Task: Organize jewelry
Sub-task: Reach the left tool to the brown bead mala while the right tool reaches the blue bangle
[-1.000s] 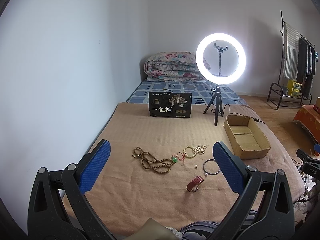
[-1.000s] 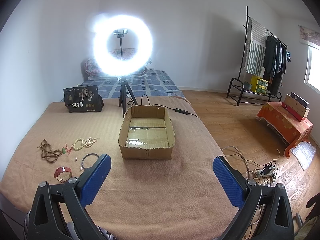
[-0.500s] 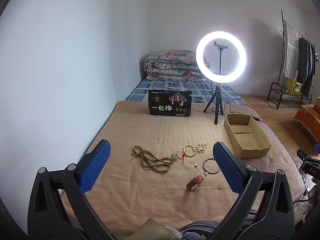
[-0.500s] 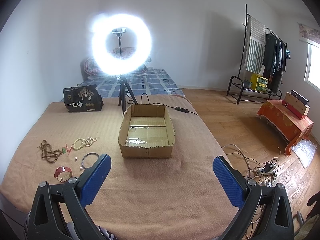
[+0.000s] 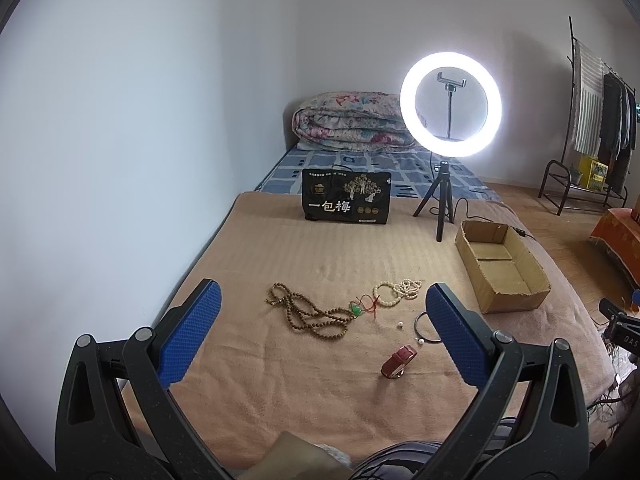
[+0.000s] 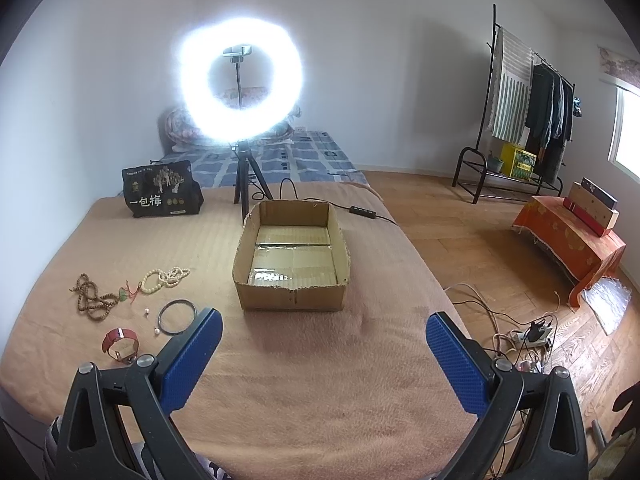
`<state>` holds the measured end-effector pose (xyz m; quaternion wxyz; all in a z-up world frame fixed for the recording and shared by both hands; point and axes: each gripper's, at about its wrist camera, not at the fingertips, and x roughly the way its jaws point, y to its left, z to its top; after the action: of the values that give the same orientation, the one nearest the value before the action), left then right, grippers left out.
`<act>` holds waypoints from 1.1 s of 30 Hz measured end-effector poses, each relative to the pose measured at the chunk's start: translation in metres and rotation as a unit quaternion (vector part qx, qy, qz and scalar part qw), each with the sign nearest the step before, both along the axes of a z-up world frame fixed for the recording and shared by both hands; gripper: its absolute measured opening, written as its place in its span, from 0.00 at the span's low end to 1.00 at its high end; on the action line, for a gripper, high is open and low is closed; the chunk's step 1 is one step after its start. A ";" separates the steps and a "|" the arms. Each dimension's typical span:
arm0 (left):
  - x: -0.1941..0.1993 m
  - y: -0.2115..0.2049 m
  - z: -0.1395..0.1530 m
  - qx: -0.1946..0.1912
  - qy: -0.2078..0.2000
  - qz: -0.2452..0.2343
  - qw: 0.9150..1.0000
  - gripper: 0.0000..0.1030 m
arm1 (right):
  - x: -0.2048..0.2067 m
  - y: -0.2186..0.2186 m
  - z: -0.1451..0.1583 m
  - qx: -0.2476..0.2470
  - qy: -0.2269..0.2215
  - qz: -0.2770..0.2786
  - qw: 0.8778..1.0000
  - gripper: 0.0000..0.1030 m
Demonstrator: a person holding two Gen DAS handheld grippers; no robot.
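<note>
Jewelry lies spread on the tan blanket: a brown bead necklace (image 5: 308, 314) (image 6: 90, 296), a cream bead bracelet (image 5: 394, 292) (image 6: 164, 277), a green pendant on red cord (image 5: 357, 309), a dark bangle (image 6: 177, 316) (image 5: 424, 322), a red watch (image 5: 398, 360) (image 6: 120, 343) and small pearls (image 5: 399, 324). An empty cardboard box (image 5: 502, 264) (image 6: 292, 256) sits to their right. My left gripper (image 5: 320, 304) hangs open above and short of the jewelry. My right gripper (image 6: 324, 332) is open in front of the box, holding nothing.
A lit ring light on a tripod (image 5: 450, 104) (image 6: 240, 80) stands behind the box, its cable trailing right. A black printed bag (image 5: 346, 202) (image 6: 160, 194) stands at the back. Folded quilt (image 5: 352, 126), clothes rack (image 6: 528, 108), floor cables (image 6: 520, 332) and an orange-covered stand (image 6: 568, 236) lie beyond.
Both views shift only slightly; the right gripper has eased a little nearer the box. Nothing was picked up or moved.
</note>
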<state>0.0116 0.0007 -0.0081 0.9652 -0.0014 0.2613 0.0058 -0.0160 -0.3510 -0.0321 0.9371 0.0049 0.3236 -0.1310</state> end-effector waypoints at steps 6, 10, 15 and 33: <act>0.013 0.019 -0.013 -0.006 0.017 0.003 1.000 1.00 | 0.007 0.004 -0.006 -0.006 0.011 0.014 1.000 1.00; 0.023 0.035 -0.027 -0.001 0.035 0.005 0.999 1.00 | 0.011 0.003 -0.009 -0.007 0.012 0.014 1.000 1.00; 0.045 0.056 -0.051 -0.031 0.078 -0.003 0.996 1.00 | 0.021 0.000 -0.017 -0.004 0.018 0.016 1.000 1.00; 0.111 0.074 -0.119 -0.091 0.157 -0.010 0.983 1.00 | 0.087 0.036 -0.049 0.022 0.060 0.146 0.987 1.00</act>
<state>0.1231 0.0749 -0.1273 0.9081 -0.0853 0.4090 -0.0275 0.0710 -0.3149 -0.0807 0.9248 -0.0300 0.3791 0.0138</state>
